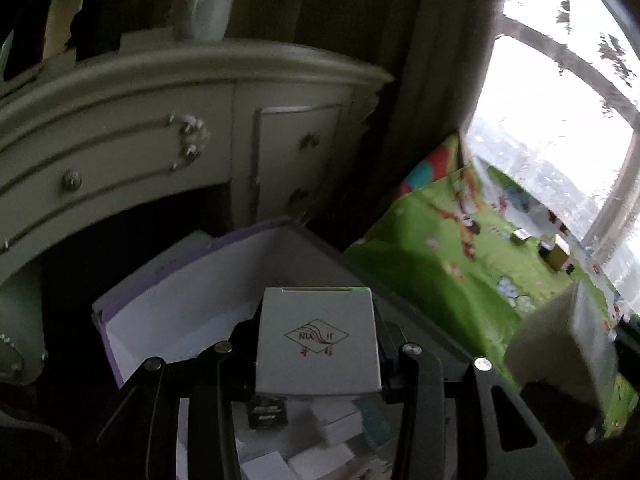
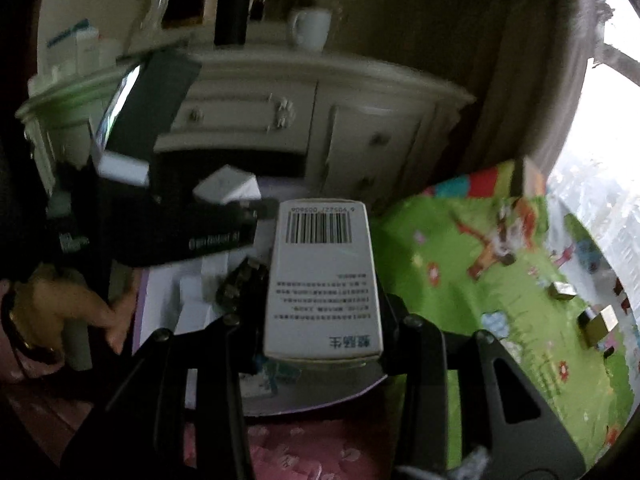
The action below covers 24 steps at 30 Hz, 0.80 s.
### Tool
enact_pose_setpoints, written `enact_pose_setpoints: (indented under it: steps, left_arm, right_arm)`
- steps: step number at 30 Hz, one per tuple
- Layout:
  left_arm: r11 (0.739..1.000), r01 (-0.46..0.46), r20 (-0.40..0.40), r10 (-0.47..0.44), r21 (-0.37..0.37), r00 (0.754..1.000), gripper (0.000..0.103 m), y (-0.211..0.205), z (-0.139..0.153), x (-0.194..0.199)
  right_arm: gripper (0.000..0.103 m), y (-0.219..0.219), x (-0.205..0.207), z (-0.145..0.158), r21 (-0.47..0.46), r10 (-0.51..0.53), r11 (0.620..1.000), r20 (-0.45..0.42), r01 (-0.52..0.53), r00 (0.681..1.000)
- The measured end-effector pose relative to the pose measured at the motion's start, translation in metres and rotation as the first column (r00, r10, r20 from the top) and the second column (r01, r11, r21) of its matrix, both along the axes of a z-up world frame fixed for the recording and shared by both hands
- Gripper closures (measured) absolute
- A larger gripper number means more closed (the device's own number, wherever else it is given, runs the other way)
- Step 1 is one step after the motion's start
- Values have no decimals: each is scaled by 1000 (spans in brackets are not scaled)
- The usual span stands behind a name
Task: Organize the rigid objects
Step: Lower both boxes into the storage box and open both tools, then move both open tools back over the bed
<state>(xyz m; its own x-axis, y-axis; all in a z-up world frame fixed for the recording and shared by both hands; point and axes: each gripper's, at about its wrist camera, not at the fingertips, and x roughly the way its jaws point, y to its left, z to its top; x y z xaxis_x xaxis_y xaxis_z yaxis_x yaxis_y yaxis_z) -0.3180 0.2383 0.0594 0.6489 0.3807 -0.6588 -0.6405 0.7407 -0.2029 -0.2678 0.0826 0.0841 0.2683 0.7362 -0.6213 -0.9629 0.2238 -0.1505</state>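
Observation:
My left gripper (image 1: 318,344) is shut on a small white box with a red diamond logo (image 1: 318,340), held above an open white-and-purple storage box (image 1: 168,300) that holds several small boxes. My right gripper (image 2: 322,292) is shut on a white box with a barcode (image 2: 322,280), held over the same storage box's right part (image 2: 160,312). The left gripper (image 2: 224,196) and its white box (image 2: 226,188) show at the left of the right wrist view. The right gripper's box (image 1: 560,344) shows blurred at the right edge of the left wrist view.
A cream dresser (image 1: 160,120) with a white mug (image 1: 210,14) on top stands behind. A green play mat (image 2: 480,280) to the right carries small dark-and-gold boxes (image 2: 596,322). A window (image 1: 560,120) is at the right. Pink fabric (image 2: 300,452) lies below.

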Motion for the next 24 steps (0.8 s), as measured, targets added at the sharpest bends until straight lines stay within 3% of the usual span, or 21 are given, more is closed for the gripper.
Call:
enact_pose_setpoints:
  steps: [5,11,13,15,16,17,18,24]
  left_arm:
    - [998,-43,-31,41,-40,999,60,15,-13,-6]
    - [997,-71,-60,68,-37,996,60,18,-17,-8]
    - [995,-88,-82,84,-42,993,52,20,-21,-6]
    - [991,-128,-119,122,-38,985,16,22,-22,-4]
    - [988,-149,-138,143,-33,980,10,23,-23,-2]
    - [985,-168,-152,162,-25,975,6,24,-23,0]
    - [984,-180,-160,174,-18,972,6,25,-23,1]
    - [988,-156,-184,153,-6,971,5,15,-17,19]
  right_arm:
    - [59,17,-7,-22,-64,47,997,-25,-48,999]
    - [59,22,-14,-34,-74,90,993,-56,-94,994]
    - [59,24,-14,-39,-87,126,987,-104,-135,987]
    - [54,26,-14,-46,-105,153,980,-141,-169,978]
    - [43,27,-12,-49,-108,141,982,-131,-155,981]
    - [31,25,-10,-50,-105,127,985,-123,-140,984]
    - [28,22,-7,-51,-96,118,987,-123,-130,985]
    - [22,-16,41,-38,13,-10,1000,-205,13,979]
